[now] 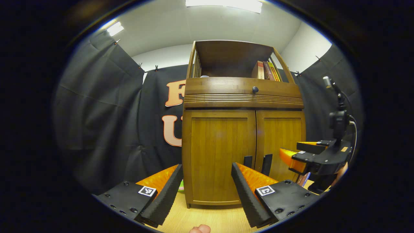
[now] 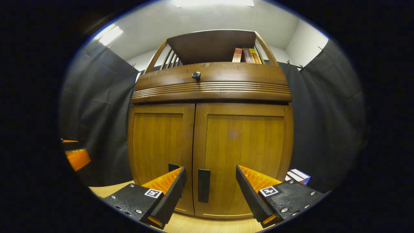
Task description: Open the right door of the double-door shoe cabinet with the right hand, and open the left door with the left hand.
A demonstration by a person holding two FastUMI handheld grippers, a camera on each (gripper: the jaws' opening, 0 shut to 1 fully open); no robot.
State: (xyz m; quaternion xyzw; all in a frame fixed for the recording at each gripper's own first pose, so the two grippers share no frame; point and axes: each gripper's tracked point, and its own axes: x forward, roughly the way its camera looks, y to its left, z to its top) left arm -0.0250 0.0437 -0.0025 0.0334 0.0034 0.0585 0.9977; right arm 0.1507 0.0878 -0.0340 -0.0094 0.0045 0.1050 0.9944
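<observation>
Ahead of right gripper (image 2: 210, 186) | right door handle (image 2: 203, 185) seemingly between parted jaws

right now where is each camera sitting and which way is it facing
Left gripper view: rides the left gripper, low, facing the cabinet's left door; its own open jaws show, a fingertip and the right gripper to the side.
Right gripper view: rides the right gripper, facing the right door, open jaws flanking its handle.
Shared: shoe cabinet, both closed doors, books on top.
</observation>
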